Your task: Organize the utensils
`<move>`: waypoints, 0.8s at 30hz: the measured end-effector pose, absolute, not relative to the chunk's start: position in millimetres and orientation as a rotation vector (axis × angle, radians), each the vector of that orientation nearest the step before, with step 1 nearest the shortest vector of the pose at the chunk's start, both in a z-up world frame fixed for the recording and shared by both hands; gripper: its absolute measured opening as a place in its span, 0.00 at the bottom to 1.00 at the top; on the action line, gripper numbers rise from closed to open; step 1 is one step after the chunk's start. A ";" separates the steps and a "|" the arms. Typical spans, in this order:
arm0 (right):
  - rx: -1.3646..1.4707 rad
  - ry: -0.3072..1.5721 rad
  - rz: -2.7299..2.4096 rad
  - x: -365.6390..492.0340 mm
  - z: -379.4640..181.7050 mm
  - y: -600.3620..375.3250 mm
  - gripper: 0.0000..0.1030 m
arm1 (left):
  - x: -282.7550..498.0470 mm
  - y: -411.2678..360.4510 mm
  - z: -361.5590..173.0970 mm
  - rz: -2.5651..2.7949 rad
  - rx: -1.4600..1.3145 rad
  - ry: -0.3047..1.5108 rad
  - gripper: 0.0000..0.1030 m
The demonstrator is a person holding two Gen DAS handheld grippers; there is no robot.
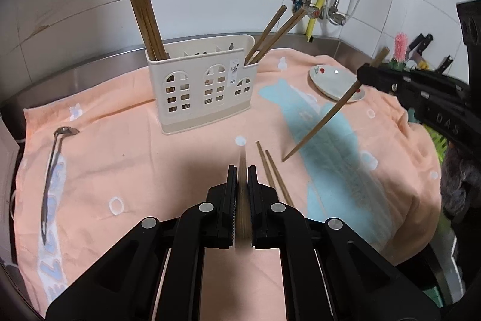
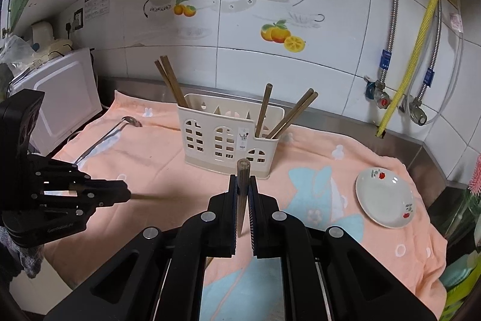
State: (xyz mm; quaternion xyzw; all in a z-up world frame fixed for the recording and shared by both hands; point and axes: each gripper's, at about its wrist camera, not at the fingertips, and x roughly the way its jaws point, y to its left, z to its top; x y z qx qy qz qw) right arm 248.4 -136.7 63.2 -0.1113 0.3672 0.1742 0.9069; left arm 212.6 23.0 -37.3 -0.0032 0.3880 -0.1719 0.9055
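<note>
A cream utensil holder (image 1: 200,86) stands on the peach towel (image 1: 126,158), with chopsticks in its left and right compartments; it also shows in the right wrist view (image 2: 231,137). My left gripper (image 1: 242,170) is shut on a blurred wooden chopstick (image 1: 243,200). My right gripper (image 2: 242,179) is shut on another chopstick (image 2: 242,188); in the left wrist view that chopstick (image 1: 324,119) slants down toward the towel. Two loose chopsticks (image 1: 275,173) lie on the towel just right of my left gripper. A metal ladle (image 1: 52,167) lies at the left.
A small white saucer (image 1: 335,81) sits on the towel at the right, also in the right wrist view (image 2: 384,197). A white appliance (image 2: 60,104) stands at the left. Pipes and valves (image 2: 387,86) line the tiled wall. Knives (image 1: 421,45) stand far right.
</note>
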 end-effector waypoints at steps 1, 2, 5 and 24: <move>-0.229 0.759 0.359 249.6 63.5 -137.0 0.06 | 212.5 23.8 -37.1 -0.354 -0.005 0.801 0.06; -0.230 0.759 0.359 250.6 64.2 -136.8 0.06 | 212.7 24.2 -36.8 -0.354 -0.003 0.801 0.06; -0.221 0.761 0.365 252.5 66.2 -136.8 0.06 | 213.3 26.6 -36.0 -0.351 -0.009 0.795 0.03; -0.204 0.751 0.372 250.2 66.8 -138.9 0.06 | 173.2 20.8 -120.9 -0.389 0.025 0.959 0.36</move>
